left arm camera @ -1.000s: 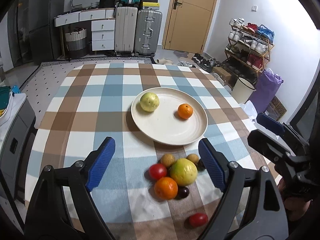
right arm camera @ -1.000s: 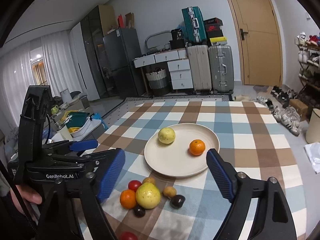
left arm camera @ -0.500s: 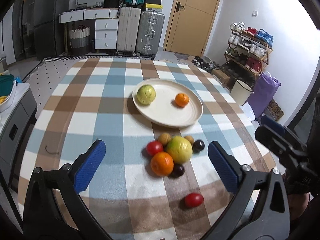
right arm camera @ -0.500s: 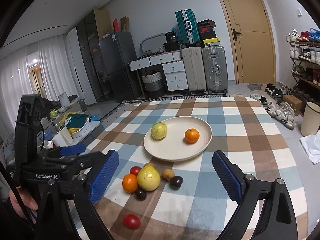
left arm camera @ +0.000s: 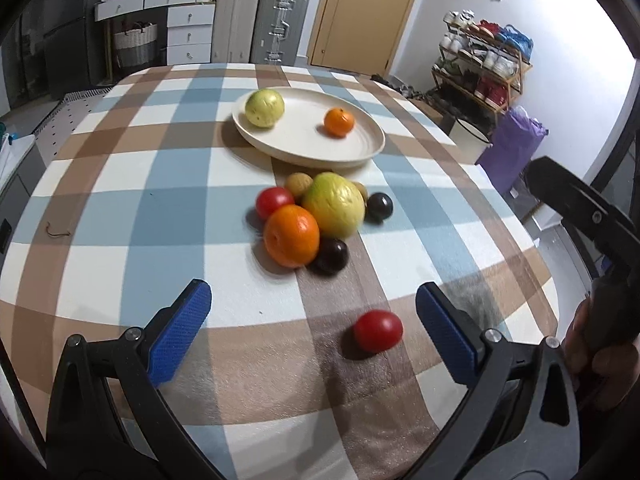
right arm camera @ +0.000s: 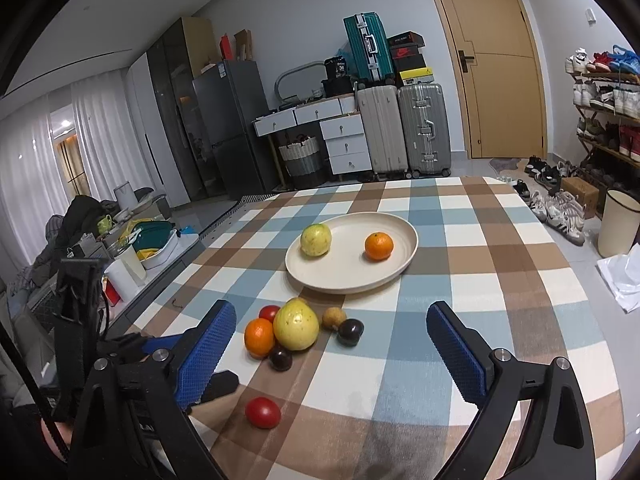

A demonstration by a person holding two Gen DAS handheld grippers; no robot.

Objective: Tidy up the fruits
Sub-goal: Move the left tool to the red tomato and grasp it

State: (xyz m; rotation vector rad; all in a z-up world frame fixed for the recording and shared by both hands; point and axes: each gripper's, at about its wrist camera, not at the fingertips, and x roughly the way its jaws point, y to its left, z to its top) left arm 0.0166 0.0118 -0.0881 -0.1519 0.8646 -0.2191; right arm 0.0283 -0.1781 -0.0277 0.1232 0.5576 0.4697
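Red tomato (left arm camera: 377, 335) between left tool (left arm camera: 313, 322) pads

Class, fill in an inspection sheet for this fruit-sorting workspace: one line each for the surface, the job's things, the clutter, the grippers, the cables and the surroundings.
Surface: table under a checked cloth in blue, brown and white.
Job's things: cream plate holding a yellow-green fruit and a small orange; near it a fruit cluster lies on the cloth; a lone red tomato lies apart, nearest the cameras.
Clutter: small dark squiggle on the cloth, too small to identify.
Grippers: left gripper open, empty, above the cloth; right gripper open, empty.
Cables: nothing seen on the table.
Surroundings: suitcases, drawers, wooden door, shoe rack.
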